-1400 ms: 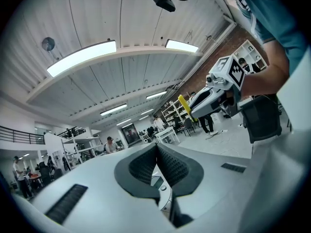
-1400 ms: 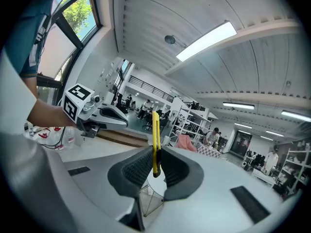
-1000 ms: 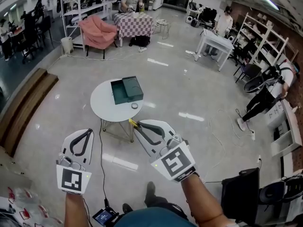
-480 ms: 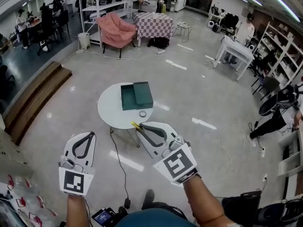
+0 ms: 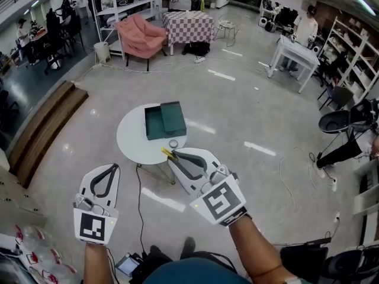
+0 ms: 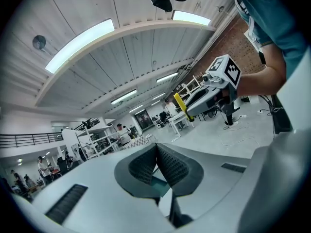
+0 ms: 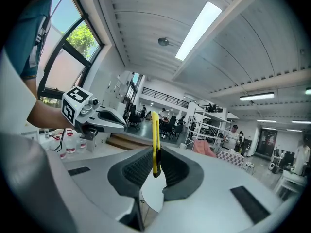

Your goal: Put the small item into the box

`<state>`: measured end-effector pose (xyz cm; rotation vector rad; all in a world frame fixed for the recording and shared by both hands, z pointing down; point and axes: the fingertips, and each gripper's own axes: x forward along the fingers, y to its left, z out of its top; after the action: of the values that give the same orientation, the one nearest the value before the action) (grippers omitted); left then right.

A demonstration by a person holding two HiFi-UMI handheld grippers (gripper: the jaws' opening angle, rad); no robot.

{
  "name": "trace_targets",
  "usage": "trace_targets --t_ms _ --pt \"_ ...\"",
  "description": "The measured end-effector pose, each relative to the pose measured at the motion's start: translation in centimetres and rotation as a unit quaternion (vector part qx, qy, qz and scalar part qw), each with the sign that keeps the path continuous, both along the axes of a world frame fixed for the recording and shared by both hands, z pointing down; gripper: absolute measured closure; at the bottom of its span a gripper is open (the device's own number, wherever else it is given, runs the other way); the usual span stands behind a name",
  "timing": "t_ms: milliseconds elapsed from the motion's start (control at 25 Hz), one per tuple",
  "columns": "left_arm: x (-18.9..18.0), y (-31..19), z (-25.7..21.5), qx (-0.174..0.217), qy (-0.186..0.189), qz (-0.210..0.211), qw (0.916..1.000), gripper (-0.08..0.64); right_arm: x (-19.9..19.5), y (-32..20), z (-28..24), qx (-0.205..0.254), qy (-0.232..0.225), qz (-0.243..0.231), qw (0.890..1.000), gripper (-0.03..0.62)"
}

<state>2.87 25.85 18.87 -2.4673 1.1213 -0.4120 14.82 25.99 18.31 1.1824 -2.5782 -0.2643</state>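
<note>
A small yellow utility knife (image 5: 166, 153) stands clamped between the pads of my right gripper (image 5: 168, 154), and it sticks up between the jaws in the right gripper view (image 7: 155, 140). Ahead stands a round white table (image 5: 130, 139) with an open dark green box (image 5: 165, 120) and its lid side by side. A small tape roll (image 5: 173, 143) lies near the table's front edge. My right gripper hangs in the air just short of that edge. My left gripper (image 5: 110, 168) is lower left, over the floor, its jaws shut with nothing between them (image 6: 156, 155).
A black cable (image 5: 140, 194) runs over the shiny floor under the table. Wooden steps (image 5: 41, 129) lie at the left. A pink chair (image 5: 139, 35), a checkered table (image 5: 188, 25), shelves and several people stand far behind. A white desk (image 5: 294, 51) is at the back right.
The table and box have come slightly closer and shifted in the head view as the person moves. Both grippers keep their pose, and the knife stays clamped.
</note>
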Motion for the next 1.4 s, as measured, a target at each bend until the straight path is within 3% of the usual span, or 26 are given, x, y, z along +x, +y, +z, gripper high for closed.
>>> trace_targets --t_ms 320,520,920,1400 --pt "1.6 -4.6 1.3 -0.011 0.019 0.017 0.9996 0.541 1.8 -3.3 1.8 -0.009 0.005 0.029 1.000 0.523" --pt "1.5 -10.7 3.5 -0.021 0.029 0.044 0.9984 0.541 2.2 -7.8 3.6 -0.010 0.027 0.063 0.998 0.523" --pt "-1.2 -20.8 3.4 -0.030 0.041 0.098 0.9939 0.541 -1.3 -16.1 3.3 -0.024 0.023 0.120 0.992 0.523" --pt "-3.6 -28.5 3.6 -0.028 0.039 0.140 0.9890 0.541 -3.4 -22.3 3.3 -0.028 0.031 0.166 0.985 0.523"
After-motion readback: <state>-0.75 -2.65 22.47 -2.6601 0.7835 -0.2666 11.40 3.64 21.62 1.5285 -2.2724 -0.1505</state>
